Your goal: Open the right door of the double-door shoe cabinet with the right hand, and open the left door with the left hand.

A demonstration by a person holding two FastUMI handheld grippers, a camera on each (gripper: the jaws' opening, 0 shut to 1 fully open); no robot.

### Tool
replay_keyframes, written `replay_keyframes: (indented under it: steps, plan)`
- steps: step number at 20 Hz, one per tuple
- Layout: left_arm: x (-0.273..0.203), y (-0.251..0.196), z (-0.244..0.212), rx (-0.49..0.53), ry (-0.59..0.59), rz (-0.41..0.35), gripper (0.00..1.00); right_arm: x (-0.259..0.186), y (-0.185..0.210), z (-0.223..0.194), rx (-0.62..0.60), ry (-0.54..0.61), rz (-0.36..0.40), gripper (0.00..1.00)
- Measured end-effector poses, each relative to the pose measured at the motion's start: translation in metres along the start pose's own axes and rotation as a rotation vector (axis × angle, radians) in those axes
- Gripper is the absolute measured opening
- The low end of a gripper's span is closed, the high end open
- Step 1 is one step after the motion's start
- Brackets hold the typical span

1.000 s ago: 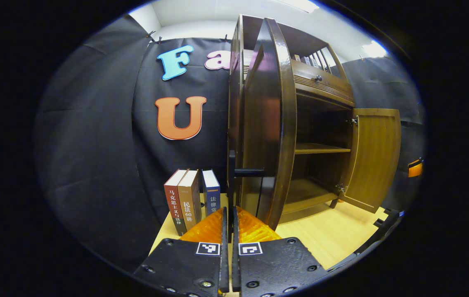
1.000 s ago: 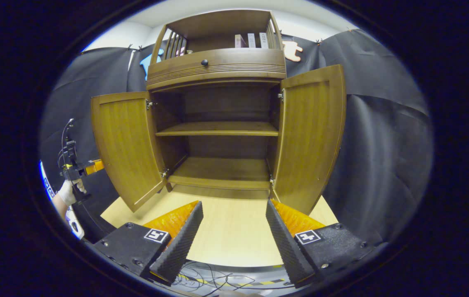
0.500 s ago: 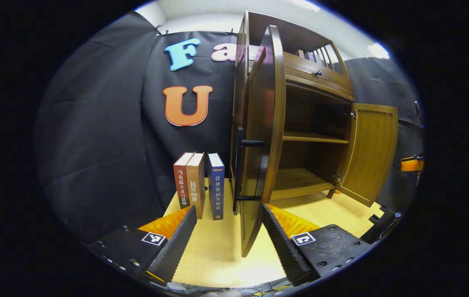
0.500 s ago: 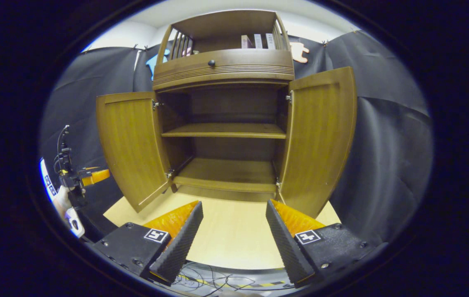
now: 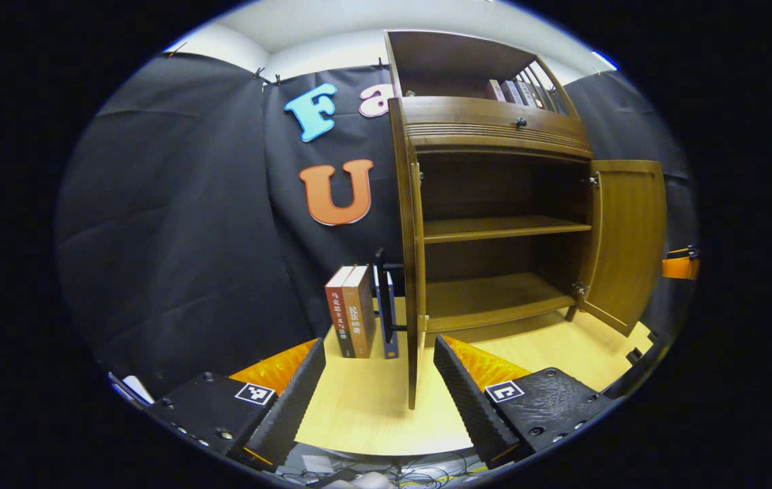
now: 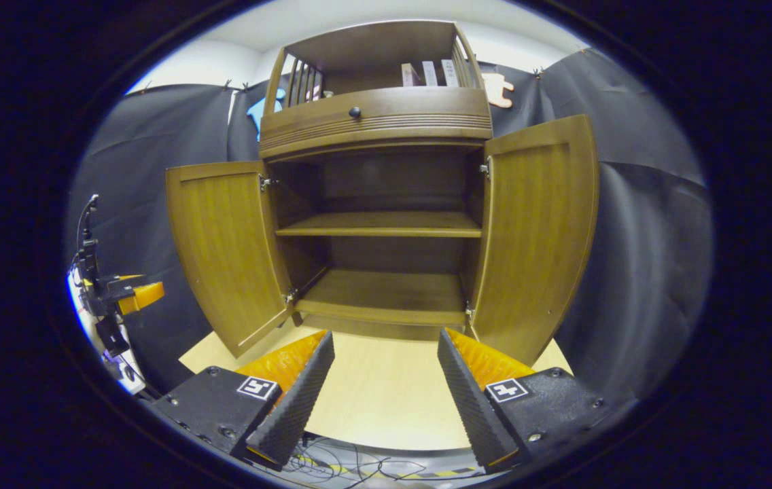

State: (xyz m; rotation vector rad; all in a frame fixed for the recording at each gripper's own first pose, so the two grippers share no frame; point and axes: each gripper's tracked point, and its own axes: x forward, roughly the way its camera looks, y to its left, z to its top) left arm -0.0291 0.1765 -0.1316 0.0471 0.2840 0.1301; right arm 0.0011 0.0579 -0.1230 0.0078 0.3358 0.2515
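Pale wooden tabletop (image 6: 386,401), black cloth walls (image 6: 637,258).

Your left gripper view looked from the cabinet's (image 5: 495,129) left front, low over the table (image 5: 359,414), edge-on to the left door (image 5: 414,272). Your right gripper view faced the cabinet (image 6: 376,115) squarely, slightly farther back. Both shared the open shelves (image 6: 379,224) and the right door (image 6: 535,231).

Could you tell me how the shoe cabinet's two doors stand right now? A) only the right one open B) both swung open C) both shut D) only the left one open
B: in the right gripper view the left door and the right door both stand swung outward, baring the shelves.
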Motion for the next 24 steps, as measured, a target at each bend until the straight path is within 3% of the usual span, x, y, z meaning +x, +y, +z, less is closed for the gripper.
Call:
replay_keyframes:
  steps: [1,8,14,17,18,19,20,24]
  plan:
    - [-0.004,-0.007,0.011,-0.009,-0.018,0.015,1.0,-0.001,-0.002,0.003,0.005,-0.005,-0.001,0.96]
    - [-0.014,-0.087,0.064,0.013,-0.168,0.023,0.96,-0.013,-0.026,0.018,0.02,-0.044,-0.058,0.96]
    - [-0.02,-0.168,0.077,0.015,-0.212,-0.105,0.96,-0.028,-0.052,0.033,0.034,-0.098,-0.134,0.97]
    - [-0.025,-0.185,0.08,0.01,-0.223,-0.139,0.96,-0.032,-0.058,0.038,0.029,-0.112,-0.155,0.97]
    - [-0.026,-0.188,0.084,0.003,-0.23,-0.144,0.9,-0.033,-0.059,0.039,0.027,-0.114,-0.158,0.96]
    - [-0.029,-0.193,0.086,-0.006,-0.232,-0.152,0.9,-0.033,-0.059,0.038,0.028,-0.115,-0.159,0.96]
    - [-0.029,-0.194,0.088,-0.018,-0.232,-0.158,1.0,-0.034,-0.058,0.039,0.028,-0.116,-0.157,0.96]
    - [-0.034,-0.196,0.095,-0.029,-0.246,-0.159,1.0,-0.033,-0.052,0.039,0.024,-0.115,-0.143,0.97]
